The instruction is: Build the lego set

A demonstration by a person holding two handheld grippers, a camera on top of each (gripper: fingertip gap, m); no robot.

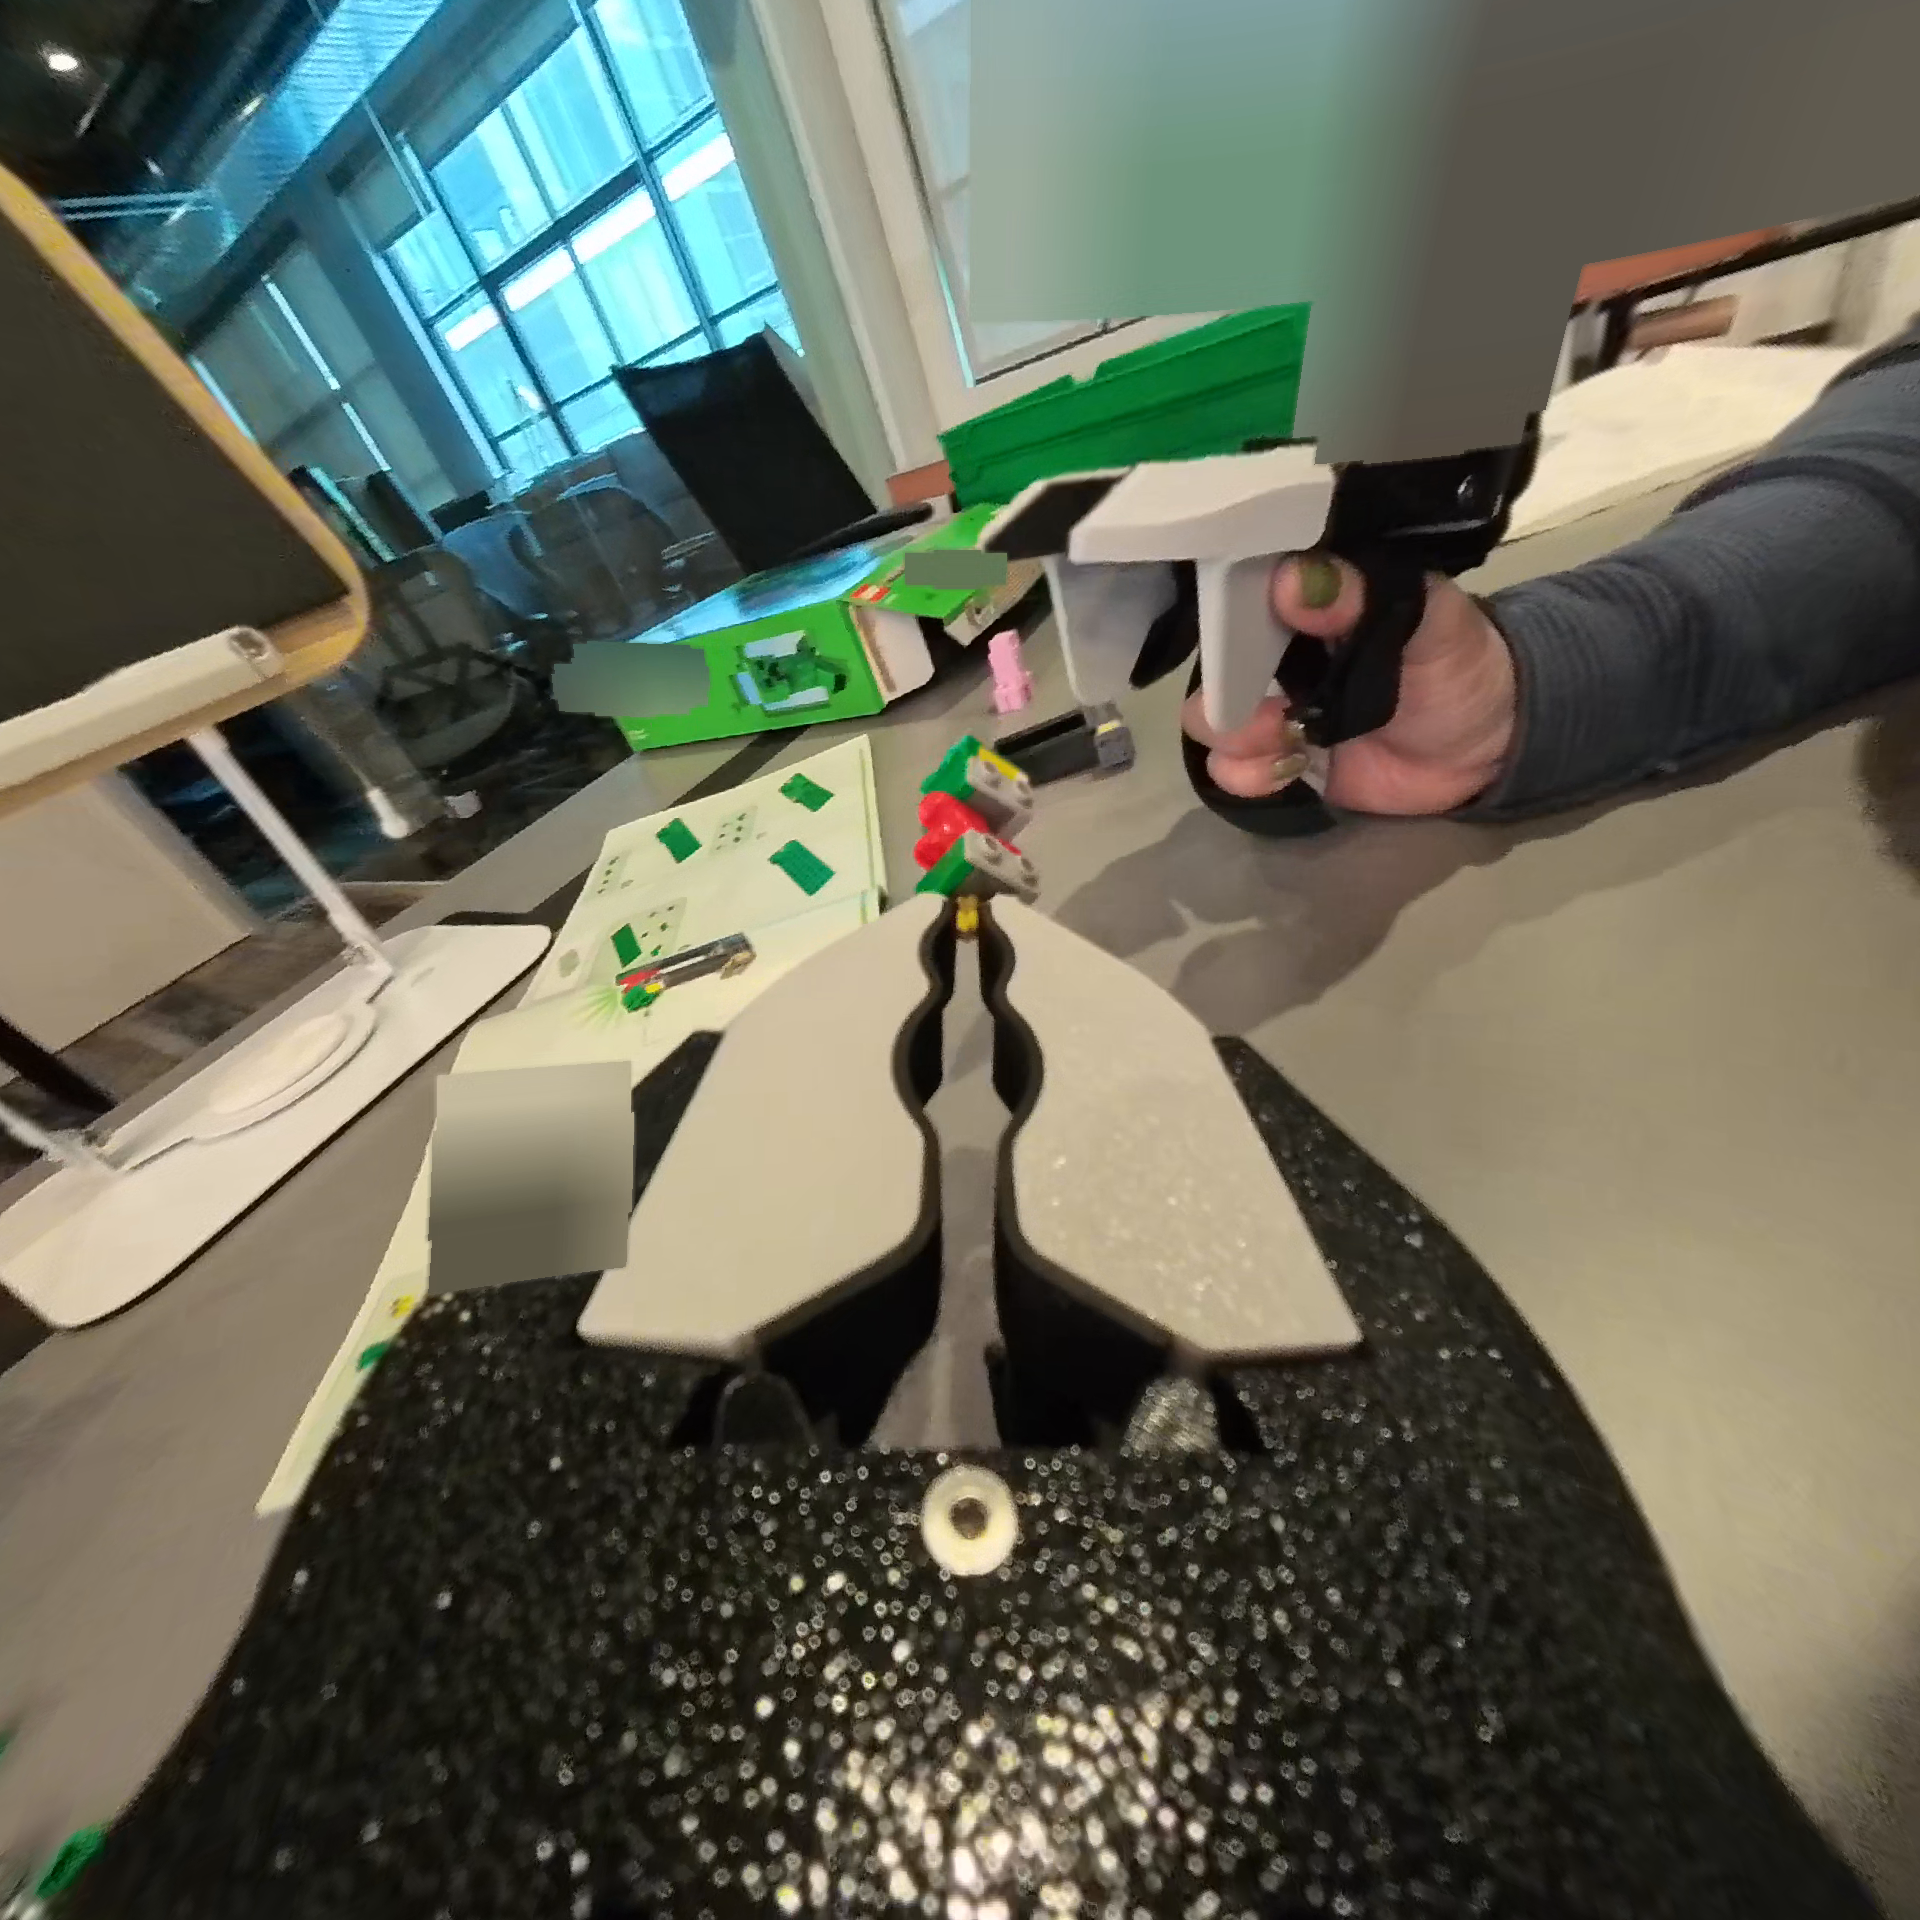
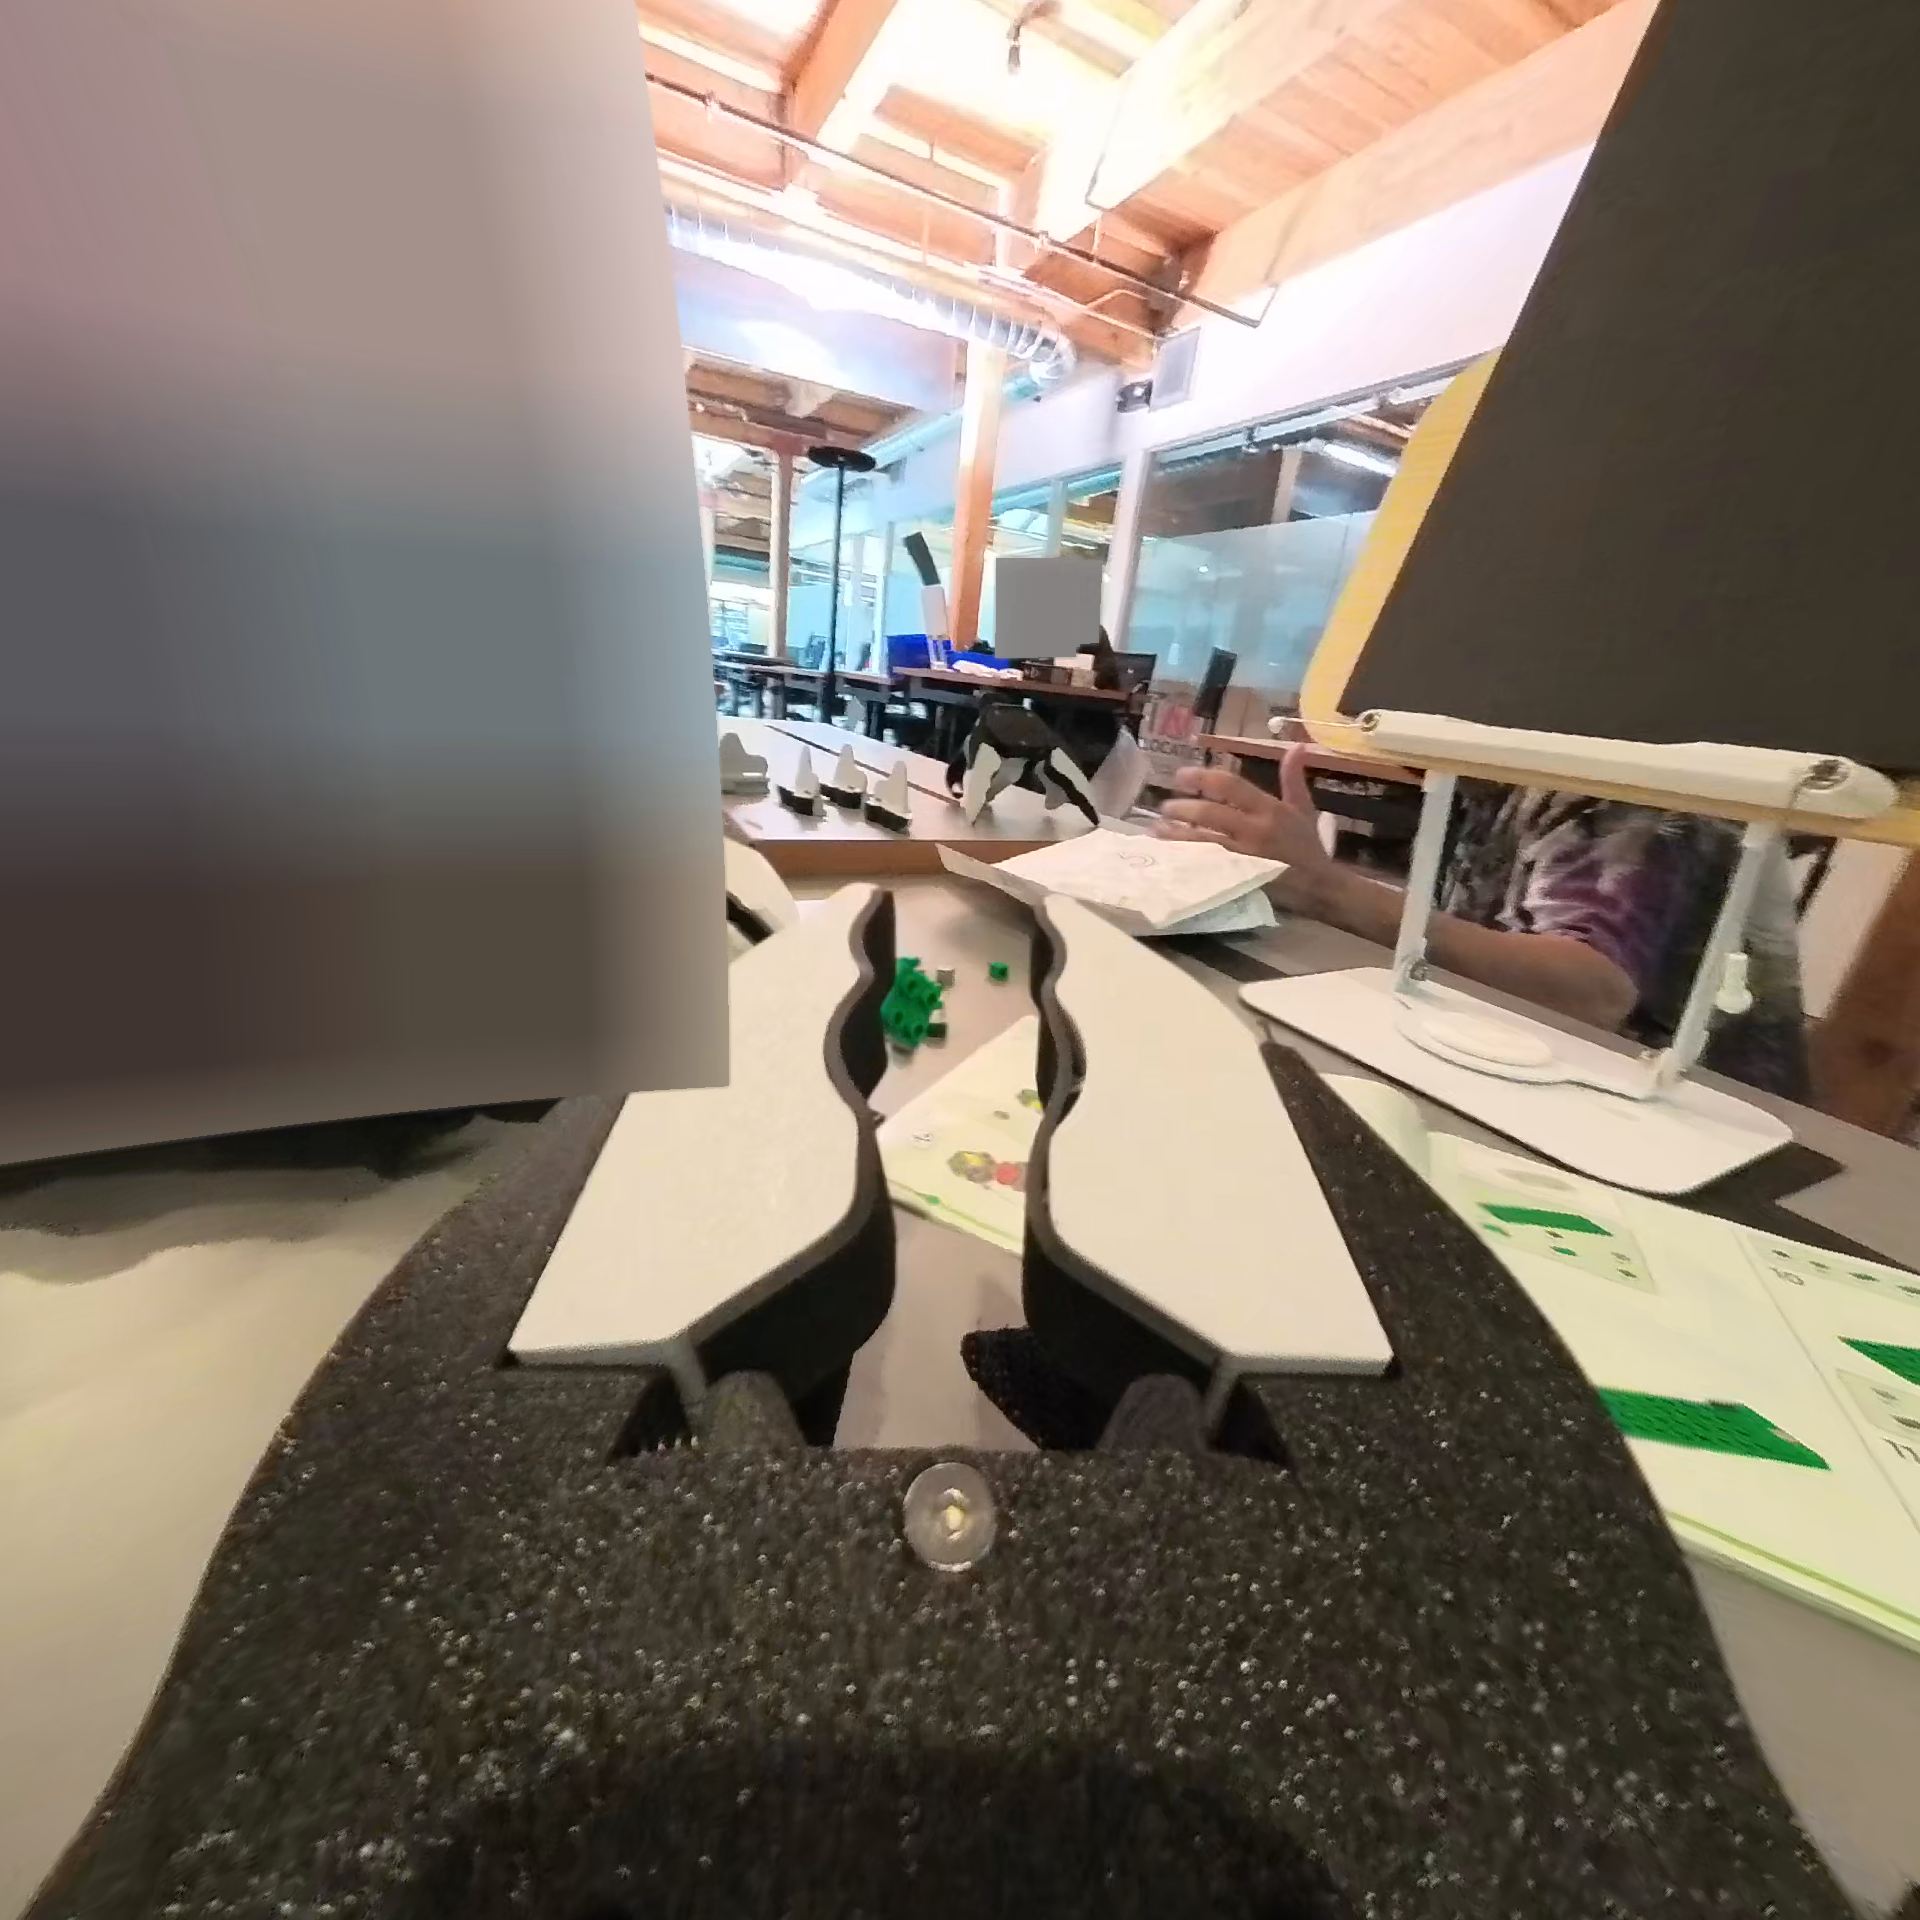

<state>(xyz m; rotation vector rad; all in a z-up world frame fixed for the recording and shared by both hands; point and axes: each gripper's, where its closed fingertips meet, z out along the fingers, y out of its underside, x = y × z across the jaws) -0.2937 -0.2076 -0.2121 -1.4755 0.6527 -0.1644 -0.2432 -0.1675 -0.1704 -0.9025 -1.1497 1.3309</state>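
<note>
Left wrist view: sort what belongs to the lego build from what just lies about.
Job: lego assembly pinched by the left gripper; instruction booklet; black-and-grey piece; pink figure; green set box.

Lying about: board stand; black chair.

A small lego build (green, red, grey and yellow bricks) sticks up from the closed left tongs. Loose green bricks lie on the tabletop.
</note>
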